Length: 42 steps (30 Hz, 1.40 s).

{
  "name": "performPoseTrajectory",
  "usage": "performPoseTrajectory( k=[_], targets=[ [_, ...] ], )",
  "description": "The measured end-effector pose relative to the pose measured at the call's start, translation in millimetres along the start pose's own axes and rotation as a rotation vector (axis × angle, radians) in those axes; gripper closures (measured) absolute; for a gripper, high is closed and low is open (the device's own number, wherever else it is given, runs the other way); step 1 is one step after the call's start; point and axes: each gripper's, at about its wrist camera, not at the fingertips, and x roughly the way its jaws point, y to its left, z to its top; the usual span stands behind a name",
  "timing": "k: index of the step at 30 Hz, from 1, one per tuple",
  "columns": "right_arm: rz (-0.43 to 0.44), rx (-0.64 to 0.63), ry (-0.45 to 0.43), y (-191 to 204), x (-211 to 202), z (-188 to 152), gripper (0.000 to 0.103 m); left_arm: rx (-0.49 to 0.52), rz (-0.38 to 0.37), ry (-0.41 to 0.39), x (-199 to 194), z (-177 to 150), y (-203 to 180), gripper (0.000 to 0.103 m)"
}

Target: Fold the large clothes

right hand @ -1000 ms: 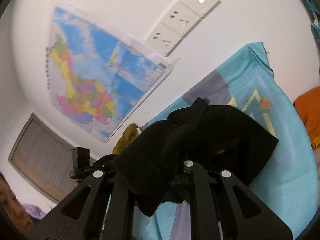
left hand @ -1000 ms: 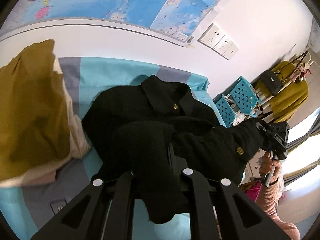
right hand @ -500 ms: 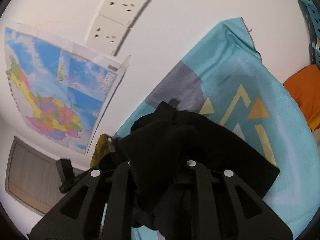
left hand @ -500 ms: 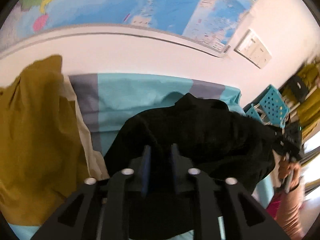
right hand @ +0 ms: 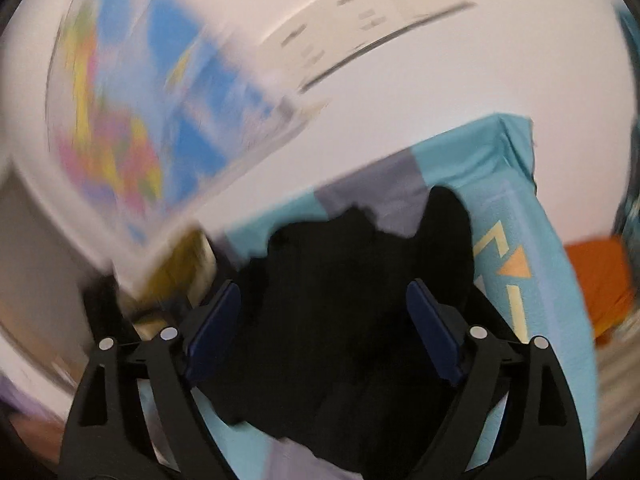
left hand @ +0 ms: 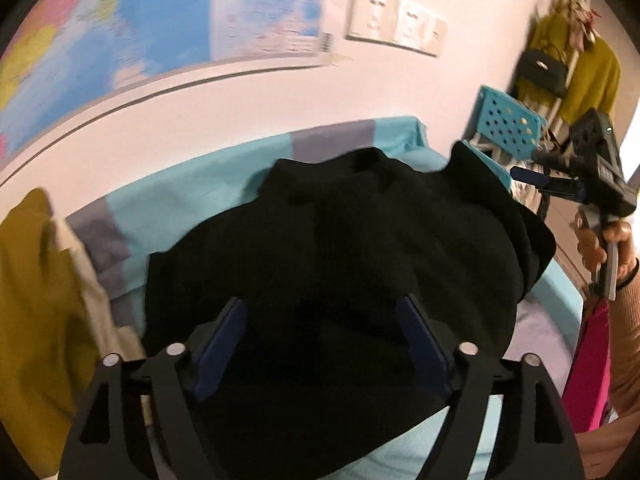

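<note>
1. Black and fuzzy, the jacket (left hand: 360, 240) lies heaped on the turquoise-and-grey bedsheet (left hand: 192, 196), bunched into soft folds with no buttons showing.
2. Our left gripper (left hand: 320, 344) has just been opening; its blue pads (left hand: 224, 344) stand wide apart on either side of the cloth and do not press on it.
3. Our right gripper (right hand: 324, 328) has likewise just been opening, pads spread, with the jacket (right hand: 352, 300) lying loose between and ahead of them.
4. From the left wrist view we see the right gripper (left hand: 576, 184) beside the jacket's right edge, a hand (left hand: 600, 240) on its handle.
5. A mustard garment (left hand: 36, 300) lies at the jacket's left, and a world map (left hand: 160, 20) hangs on the wall behind.
6. The right wrist view is badly blurred.
</note>
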Motion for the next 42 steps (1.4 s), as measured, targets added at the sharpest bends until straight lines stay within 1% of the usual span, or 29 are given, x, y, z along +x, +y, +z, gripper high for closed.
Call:
performPoseTrajectory(
  k=[1,3,4,5,6,7,9,10,11,13,15,18,19,20,21,22,23,27,28,29,31,32,34,36,38,39,40,41,42],
  targets=[
    [-0.049,-0.058,0.034,9.7,8.5,-5.3,0.018,0.001,-0.001,0.006,6.9,1.9,-2.4,0.022],
    [-0.119,-0.121,0.102,18.4,29.0,-13.5,0.02,-0.013,0.014,0.034,20.5,5.8,-1.9,0.023],
    [-0.15,-0.138,0.117,18.8,34.8,-16.3,0.022,-0.037,0.006,0.05,28.7,8.4,0.3,0.023],
    [-0.216,-0.173,0.122,18.9,41.4,-19.1,0.024,-0.06,-0.009,0.059,35.7,10.6,2.4,0.026],
    [-0.249,-0.183,0.119,17.4,43.3,-21.6,0.025,-0.072,-0.016,0.063,39.3,12.3,3.6,0.029],
    [-0.239,-0.159,0.113,12.0,42.3,-23.1,0.025,-0.085,-0.008,0.068,45.0,14.2,4.8,0.036],
    [-0.179,-0.1,0.067,1.4,27.8,-26.5,0.028,-0.098,0.005,0.086,54.0,15.7,5.2,0.055],
    [-0.173,-0.098,0.051,-1.1,21.0,-29.0,0.028,-0.103,-0.005,0.092,57.6,16.0,5.1,0.071],
    [-0.17,-0.098,0.029,-3.9,10.2,-33.7,0.028,-0.11,-0.004,0.092,60.0,16.4,4.7,0.083],
    [-0.161,-0.099,0.012,-8.9,-6.1,-46.2,0.028,-0.106,0.014,0.091,63.4,18.1,1.2,0.087],
    [-0.166,-0.098,0.031,-17.1,-18.4,-65.4,0.027,-0.101,0.045,0.079,63.0,19.8,-1.0,0.091],
    [-0.171,-0.112,0.066,-23.4,-22.6,-93.6,0.028,-0.16,0.032,0.06,57.7,22.9,8.2,0.093],
    [-0.18,-0.115,0.078,-24.7,-19.8,-99.7,0.038,-0.177,0.024,0.051,56.1,24.3,11.9,0.094],
    [-0.163,-0.108,0.093,-27.7,-15.8,-104.1,0.058,-0.194,0.025,0.048,55.7,25.4,15.0,0.095],
    [-0.163,-0.105,0.087,-28.9,-14.7,-104.9,0.064,-0.209,0.031,0.044,55.6,26.8,17.0,0.095],
    [-0.168,-0.113,0.073,-27.9,-17.4,-103.5,0.083,-0.209,0.042,0.039,55.0,28.8,16.9,0.095],
    [-0.16,-0.116,0.035,-25.6,-28.6,-98.1,0.086,-0.209,0.055,0.035,53.3,30.1,16.9,0.096],
    [-0.171,-0.147,-0.161,-10.5,-95.7,-72.0,0.09,-0.228,0.076,-0.012,37.1,38.2,22.0,0.096],
    [-0.173,-0.15,-0.182,-12.7,-103.6,-70.8,0.094,-0.234,0.066,-0.024,33.5,38.7,24.8,0.096],
    [-0.207,-0.147,-0.175,-19.8,-104.7,-71.4,0.094,-0.246,0.054,-0.028,33.1,38.9,27.5,0.096],
    [-0.259,-0.094,-0.08,-44.4,-85.8,-81.3,0.094,-0.243,0.051,-0.007,40.2,36.4,29.1,0.095],
    [-0.276,-0.058,-0.011,-58.4,-70.9,-90.1,0.094,-0.242,0.052,0.012,47.3,33.7,29.5,0.094],
    [-0.293,0.016,0.057,-78.0,-49.1,-105.8,0.091,-0.24,0.062,0.078,69.9,26.0,27.9,0.092],
    [-0.289,0.048,0.042,-78.7,-47.4,-107.3,0.087,-0.193,0.088,0.092,77.5,20.3,20.7,0.085],
    [-0.321,0.024,0.028,-67.1,-53.7,-99.3,0.072,-0.17,0.116,0.041,65.0,17.2,15.8,0.074],
    [-0.354,-0.001,0.002,-59.8,-61.1,-95.0,0.068,-0.166,0.116,0.017,57.6,16.1,15.8,0.068],
    [-0.372,-0.03,-0.04,-49.0,-69.3,-89.0,0.058,-0.166,0.109,-0.015,45.5,13.7,16.7,0.057],
    [-0.371,-0.052,-0.082,-38.9,-76.8,-83.7,0.053,-0.165,0.103,-0.05,32.4,10.0,18.2,0.053],
    [-0.365,-0.083,-0.12,-27.4,-82.5,-79.4,0.053,-0.162,0.101,-0.074,23.2,6.8,19.5,0.053]
  ],
)
